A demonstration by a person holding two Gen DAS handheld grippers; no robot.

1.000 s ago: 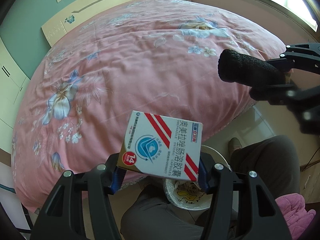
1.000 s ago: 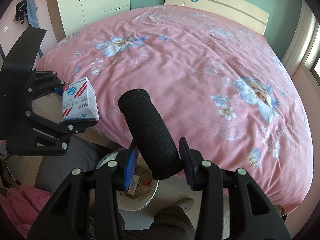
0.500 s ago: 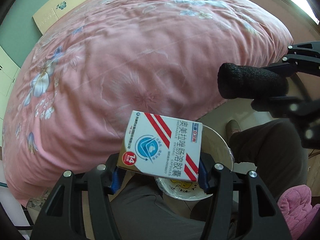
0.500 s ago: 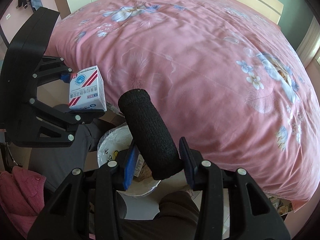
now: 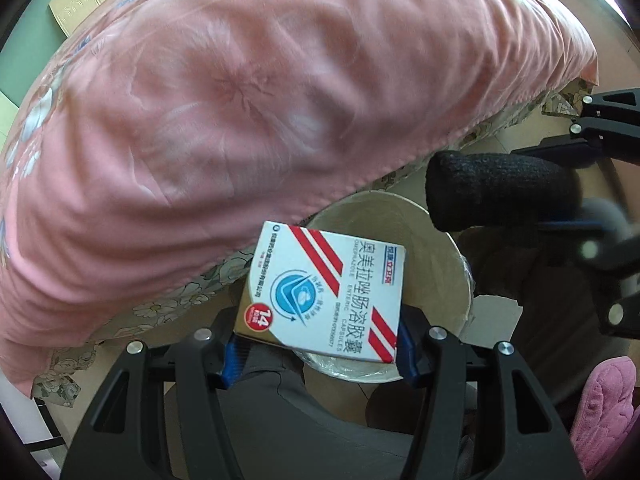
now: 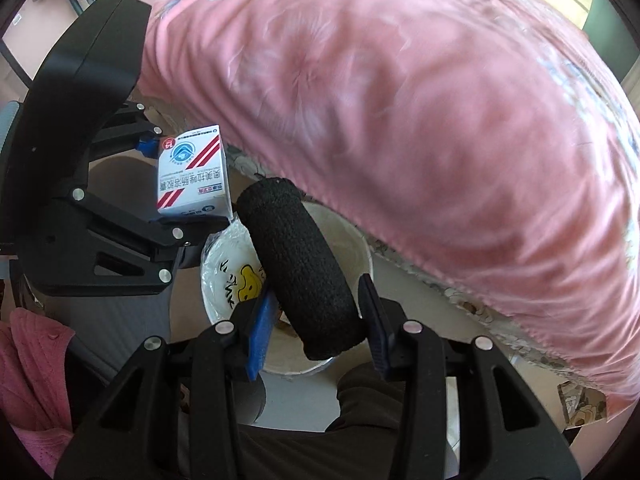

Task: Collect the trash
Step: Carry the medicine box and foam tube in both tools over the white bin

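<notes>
Bedroom, pink floral bedspread [image 5: 240,100] overhanging bin. Left gripper [image 5: 320,344] clamped on medicine box [image 5: 324,292], right gripper [image 6: 316,312] clamped on black foam roll [image 6: 304,268], both above lined wastebasket [image 5: 452,264]. Risk: box hangs near rim; early release likely drops it outside.

Pink floral bedspread [image 5: 248,92], pink garment [image 6: 28,364].

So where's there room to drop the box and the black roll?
Bare room: inside the bin, beside the duck-print bag, and the floor between bin and bedspread. Crowded: medicine box and black roll hang together over the rim.
</notes>
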